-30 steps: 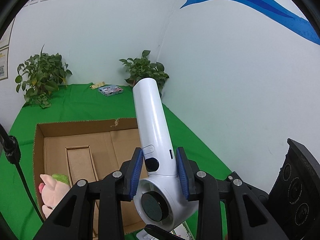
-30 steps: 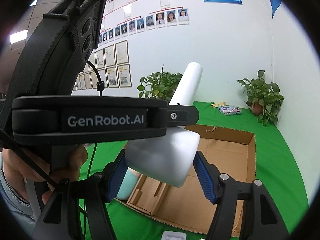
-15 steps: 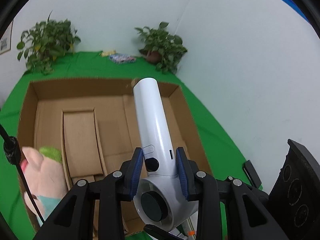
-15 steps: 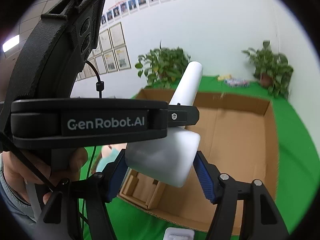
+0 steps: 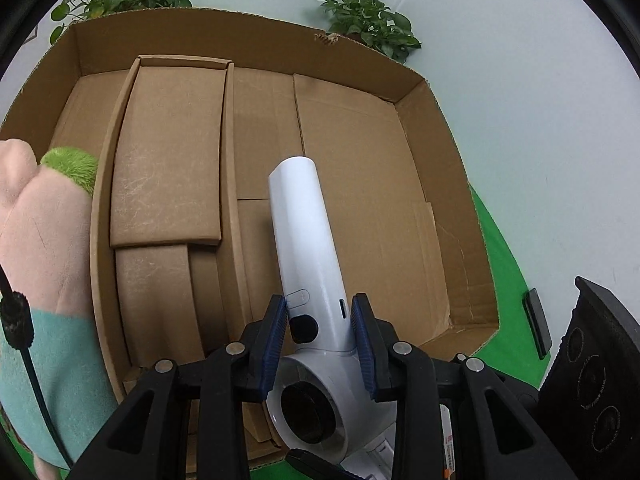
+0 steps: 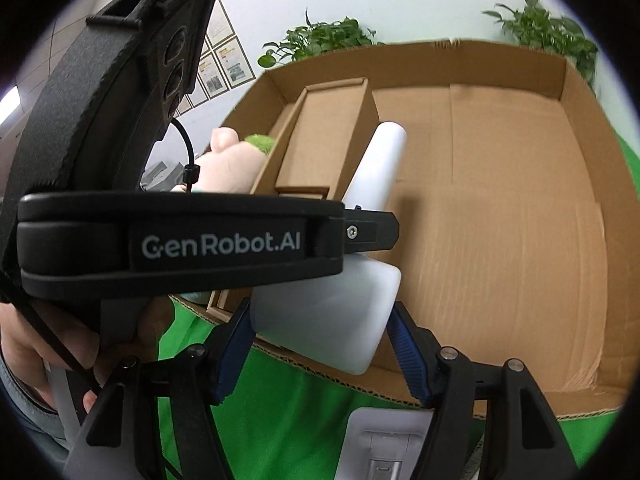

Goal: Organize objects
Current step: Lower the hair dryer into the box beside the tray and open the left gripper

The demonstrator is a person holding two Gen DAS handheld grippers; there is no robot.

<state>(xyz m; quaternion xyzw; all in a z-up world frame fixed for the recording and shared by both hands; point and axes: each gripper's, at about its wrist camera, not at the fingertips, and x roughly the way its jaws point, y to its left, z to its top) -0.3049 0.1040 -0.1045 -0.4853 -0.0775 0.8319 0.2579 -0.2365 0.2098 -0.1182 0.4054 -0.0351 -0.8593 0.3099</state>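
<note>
A white hair dryer point(image 5: 308, 256) is held over an open cardboard box point(image 5: 452, 168). My left gripper point(image 5: 320, 332) is shut on its handle just above the round head, handle pointing forward and down into the box. My right gripper point(image 6: 320, 344) is shut on the dryer's blocky white barrel point(image 6: 332, 320); the handle point(image 6: 380, 164) shows beyond the left gripper's black body point(image 6: 168, 236). The dryer hangs over the box's near edge, above the floor of the box point(image 6: 500, 208).
A pink, green and teal plush toy point(image 5: 40, 248) lies outside the box's left wall. A smaller cardboard insert point(image 5: 168, 152) sits in the box's left half. Potted plants point(image 5: 368, 24) stand behind. A white device point(image 6: 384, 448) lies on the green cloth point(image 6: 288, 420) below.
Both grippers have moved forward and tilted down with the hair dryer, from in front of the box to over its near edge. The box now fills both views.
</note>
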